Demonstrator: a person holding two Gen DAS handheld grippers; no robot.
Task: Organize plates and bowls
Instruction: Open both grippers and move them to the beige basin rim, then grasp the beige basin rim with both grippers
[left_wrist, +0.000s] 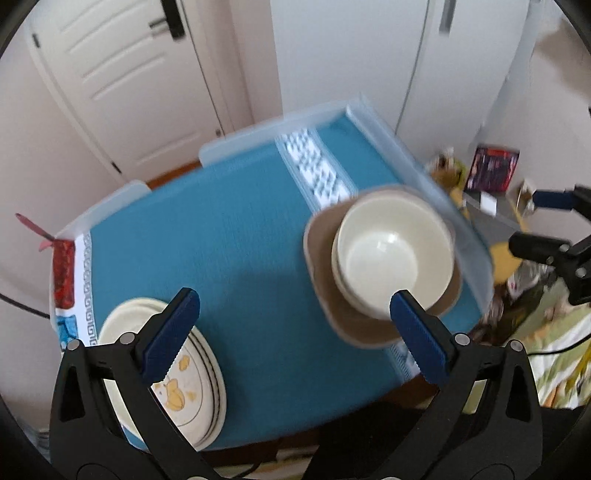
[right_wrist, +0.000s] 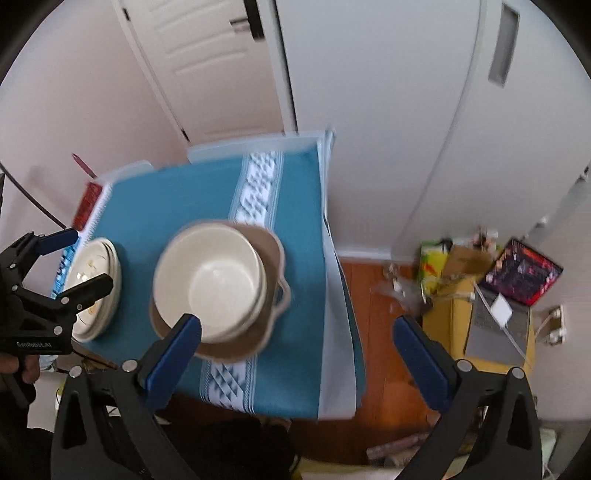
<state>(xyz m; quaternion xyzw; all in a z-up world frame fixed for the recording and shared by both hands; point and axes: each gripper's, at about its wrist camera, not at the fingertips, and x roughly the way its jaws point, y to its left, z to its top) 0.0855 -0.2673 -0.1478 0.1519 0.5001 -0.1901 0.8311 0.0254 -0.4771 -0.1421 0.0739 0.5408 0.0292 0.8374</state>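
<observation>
Blue tablecloth (left_wrist: 229, 236) under stacked bowls (left_wrist: 393, 254)

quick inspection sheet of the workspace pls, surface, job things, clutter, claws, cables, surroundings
surface: small table under a blue cloth with white patterned bands.
job's things: cream bowls nested on a tan dish at one side; stack of plates at the other, top one with a yellow print.
clutter: nothing seen on the cloth besides the dishes.
claws: left claw open, empty, above the table; right claw open, empty.
cables: dark cable by the wall near the table's corner.
surroundings: white door; laptop and a yellow box on the wooden floor.
</observation>
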